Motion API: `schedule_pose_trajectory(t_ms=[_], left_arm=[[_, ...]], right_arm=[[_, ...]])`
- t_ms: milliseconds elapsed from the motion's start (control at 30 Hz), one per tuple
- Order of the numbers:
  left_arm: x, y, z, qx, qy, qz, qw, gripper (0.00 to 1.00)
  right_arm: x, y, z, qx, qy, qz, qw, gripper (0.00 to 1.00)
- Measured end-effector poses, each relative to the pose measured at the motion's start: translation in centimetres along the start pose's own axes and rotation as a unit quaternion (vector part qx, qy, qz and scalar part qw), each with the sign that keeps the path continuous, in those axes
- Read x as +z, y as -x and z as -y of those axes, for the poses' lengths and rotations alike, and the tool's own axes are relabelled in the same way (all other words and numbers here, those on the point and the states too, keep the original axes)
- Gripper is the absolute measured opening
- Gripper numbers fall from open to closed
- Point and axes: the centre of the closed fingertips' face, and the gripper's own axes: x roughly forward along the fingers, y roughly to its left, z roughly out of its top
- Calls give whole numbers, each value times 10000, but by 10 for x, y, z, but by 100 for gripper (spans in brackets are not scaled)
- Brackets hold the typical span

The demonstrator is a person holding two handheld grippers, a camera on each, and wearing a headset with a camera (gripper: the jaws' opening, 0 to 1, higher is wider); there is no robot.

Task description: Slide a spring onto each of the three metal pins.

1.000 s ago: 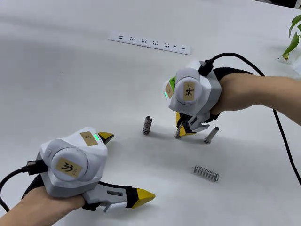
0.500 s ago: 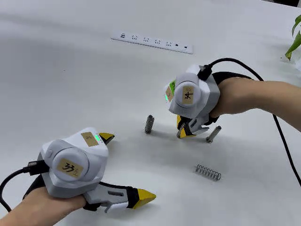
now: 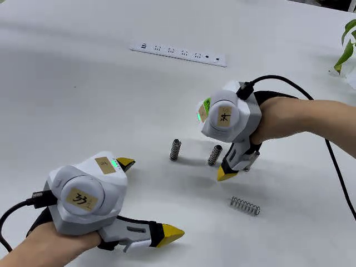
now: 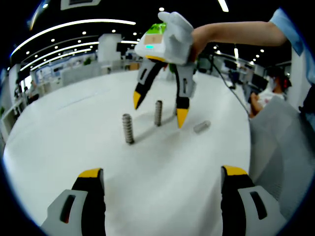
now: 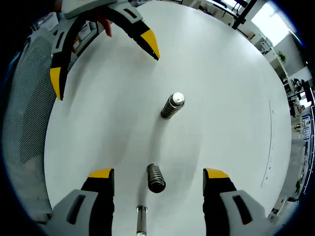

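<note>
The right gripper (image 5: pixel 158 173), wide open and empty, straddled a spring-covered pin (image 3: pixel 214 155), with a second covered pin (image 3: pixel 175 149) beside it. The bare pin (image 4: pixel 201 127) lay flat on the worktop (image 3: pixel 83 83), and a loose spring (image 3: pixel 245 205) lay nearby. The left gripper (image 3: pixel 148 197) hung open and empty.

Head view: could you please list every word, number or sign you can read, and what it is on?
Cap sticker on the left gripper: handwritten, perhaps "33", unsure.
Cap label on the right gripper: handwritten mark, unreadable.
Power strip: markings too small to read.
</note>
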Motion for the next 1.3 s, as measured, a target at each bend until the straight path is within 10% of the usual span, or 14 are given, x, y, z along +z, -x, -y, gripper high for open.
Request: schedule_pose_trajectory(t_ms=[233, 867, 1300], left_arm=[[4, 0, 2, -21, -68, 23, 10000, 100], [13, 0, 9, -127, -316, -7, 9994, 100], [18, 0, 11, -153, -457, -24, 9988, 100]], right_arm=[[-3, 6, 4, -223, -168, 108, 9996, 98], [-14, 40, -12, -567, -770, 627, 9934, 99], [-29, 65, -33, -847, -1690, 1299, 9733, 99]])
